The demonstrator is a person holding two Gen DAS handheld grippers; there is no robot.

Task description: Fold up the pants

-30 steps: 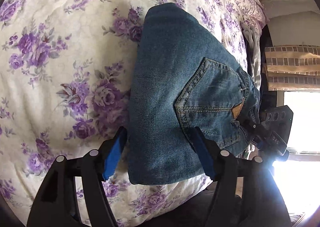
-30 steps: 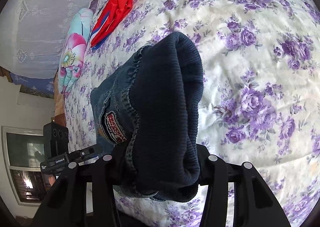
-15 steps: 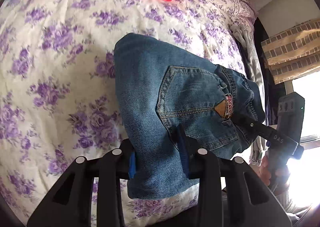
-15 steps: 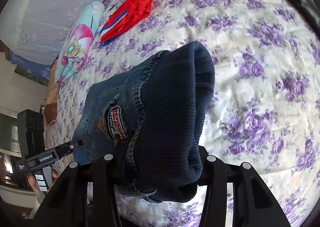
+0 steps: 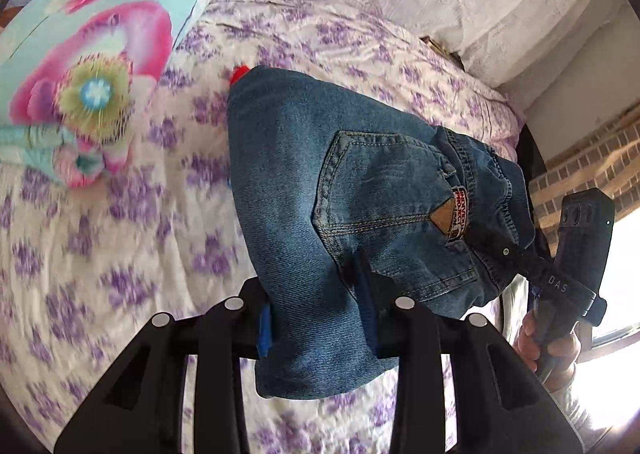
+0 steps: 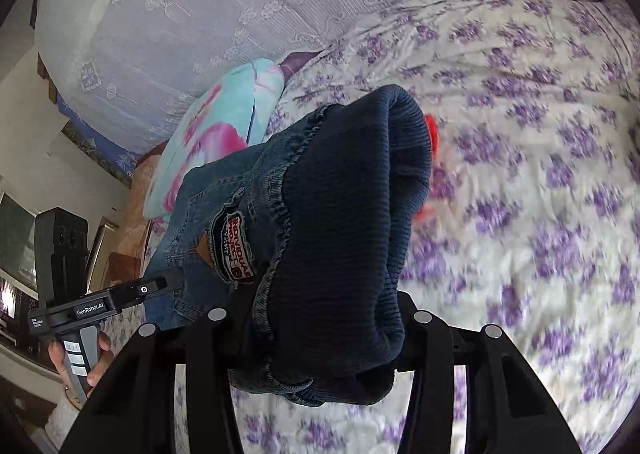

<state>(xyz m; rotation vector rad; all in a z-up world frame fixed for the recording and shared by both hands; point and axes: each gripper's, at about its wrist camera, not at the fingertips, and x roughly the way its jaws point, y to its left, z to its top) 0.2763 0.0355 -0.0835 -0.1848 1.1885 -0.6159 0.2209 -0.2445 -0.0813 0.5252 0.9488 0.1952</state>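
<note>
A folded pair of blue denim pants (image 5: 360,206) hangs in the air above a bed, held between two handheld grippers. The bundle's long axis runs across, from one gripper to the other, and sags slightly in the middle. From the left wrist view, the pants stretch forward and to the right, with the back pocket (image 5: 384,210) and a small brand patch (image 5: 460,214) facing the camera. The left gripper (image 5: 316,322) has its two blue-padded fingers (image 5: 265,328) pinching the near edge of the denim, one pad on each side of the fabric. Its jaws have just been closing, and the cloth is now between them.

From the right wrist view, the dark ribbed knit waistband (image 6: 352,222) bulges forward directly out of the right gripper (image 6: 320,338), whose fingers are clamped on the thick waistband end; the pads themselves are hidden by the cloth. Each gripper sits at one end of the bundle, so neither is nearer.

Below lies the bedspread (image 5: 100,254), white with purple flowers, apart from the pants. A bright floral pillow (image 5: 80,66) rests further up the bed, and a red garment (image 6: 430,130) peeks out just behind the pants. The next move probably lowers the bundle onto the bedspread.
</note>
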